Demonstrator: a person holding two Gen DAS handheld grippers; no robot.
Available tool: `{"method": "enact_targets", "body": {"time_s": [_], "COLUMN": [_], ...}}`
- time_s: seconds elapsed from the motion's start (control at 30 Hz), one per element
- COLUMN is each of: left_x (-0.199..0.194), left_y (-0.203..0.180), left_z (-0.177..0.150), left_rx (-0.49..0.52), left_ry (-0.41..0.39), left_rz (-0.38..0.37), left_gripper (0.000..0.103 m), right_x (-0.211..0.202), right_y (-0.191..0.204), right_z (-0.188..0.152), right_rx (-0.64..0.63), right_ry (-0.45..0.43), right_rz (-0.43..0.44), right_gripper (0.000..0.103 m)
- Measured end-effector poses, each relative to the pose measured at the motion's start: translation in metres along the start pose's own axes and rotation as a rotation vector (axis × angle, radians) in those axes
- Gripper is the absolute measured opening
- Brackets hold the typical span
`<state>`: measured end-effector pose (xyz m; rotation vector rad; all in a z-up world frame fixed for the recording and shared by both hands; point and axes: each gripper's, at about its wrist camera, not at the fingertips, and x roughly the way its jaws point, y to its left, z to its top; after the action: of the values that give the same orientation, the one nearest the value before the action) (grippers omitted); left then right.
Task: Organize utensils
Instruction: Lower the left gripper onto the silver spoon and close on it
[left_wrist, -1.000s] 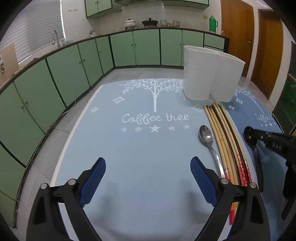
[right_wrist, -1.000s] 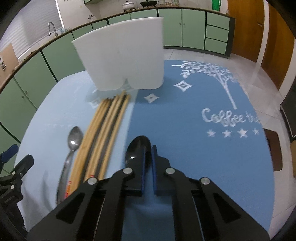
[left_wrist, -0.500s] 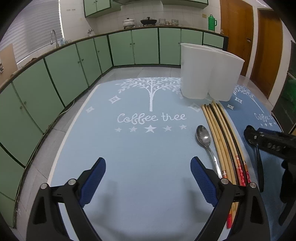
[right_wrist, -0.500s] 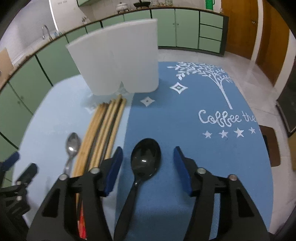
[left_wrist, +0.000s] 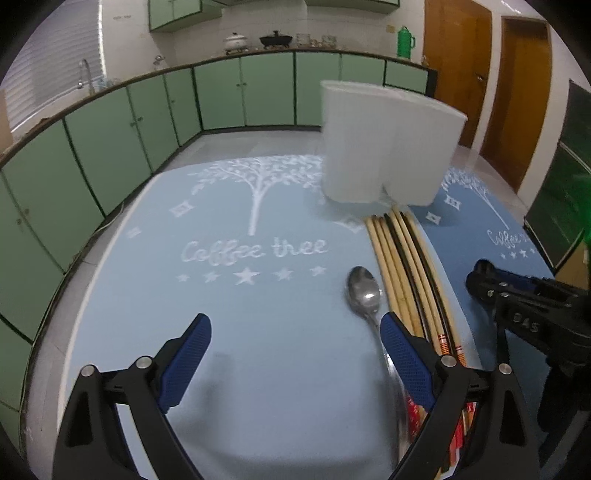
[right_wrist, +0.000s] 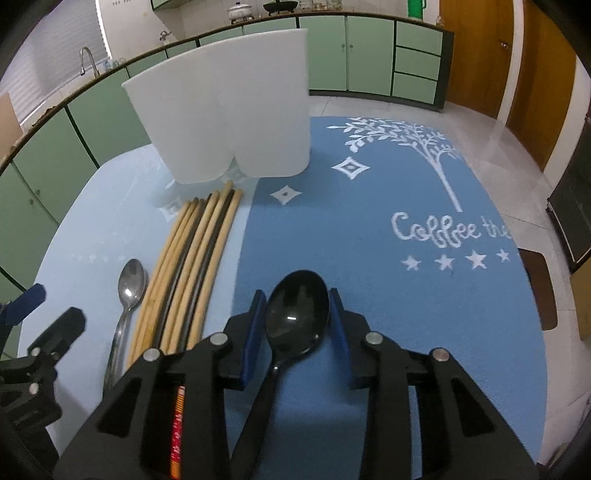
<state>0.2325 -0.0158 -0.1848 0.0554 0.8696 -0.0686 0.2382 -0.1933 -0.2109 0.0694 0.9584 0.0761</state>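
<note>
Tabletop (right_wrist: 406, 295) still holds every utensil; right gripper (right_wrist: 297, 325) jaws closing around black spoon (right_wrist: 295, 317), left gripper (left_wrist: 295, 362) released, white holder (right_wrist: 229, 110) at 12 o'clock.

Each view is a fisheye looking forward and steeply down along its own gripper's fingers, close above the worktop (left_wrist: 258, 369). The left wrist view sits over the pale blue mat (left_wrist: 229, 314), with the chopsticks (left_wrist: 402, 266) right of centre. The right wrist view sits over the darker blue mat (right_wrist: 388, 295), with them left of centre. Both share the white holder (left_wrist: 384, 147) in the upper frame, the metal spoon (right_wrist: 129, 284) and the green cabinets (right_wrist: 369, 55).
</note>
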Motion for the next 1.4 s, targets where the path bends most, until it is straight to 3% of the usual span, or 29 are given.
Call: {"method": "enact_targets", "body": {"time_s": [0.37,0.8,1.2,1.37,1.4], "left_x": [0.033,0.032,0.049,0.056,0.057], "left_y": [-0.018,-0.002,-0.012,-0.013,-0.013], "left_z": [0.000,0.000,0.026,0.026,0.026], "left_rx": [0.053,0.024,0.030,0.025,0.018], "left_ry": [0.085,0.069,0.074,0.085,0.086], "left_rz": [0.003,0.012,0.007,0.005,-0.004], "left_gripper": [0.091,0.091,0.091,0.091,0.087], "right_x": [-0.003,-0.002,-0.002,0.002,0.003], "right_y": [-0.011,-0.019,-0.025,-0.020,-0.021], "right_z": [-0.001,0.003,0.011,0.013,0.013], "right_rx": [0.024,-0.078,-0.014,-0.014,-0.007], "right_ry": [-0.005,-0.011,0.019,0.036,0.040], "right_rz": [0.050,-0.019,0.031,0.003,0.002], "right_gripper": [0.032,0.033,0.040,0.041,0.041]}}
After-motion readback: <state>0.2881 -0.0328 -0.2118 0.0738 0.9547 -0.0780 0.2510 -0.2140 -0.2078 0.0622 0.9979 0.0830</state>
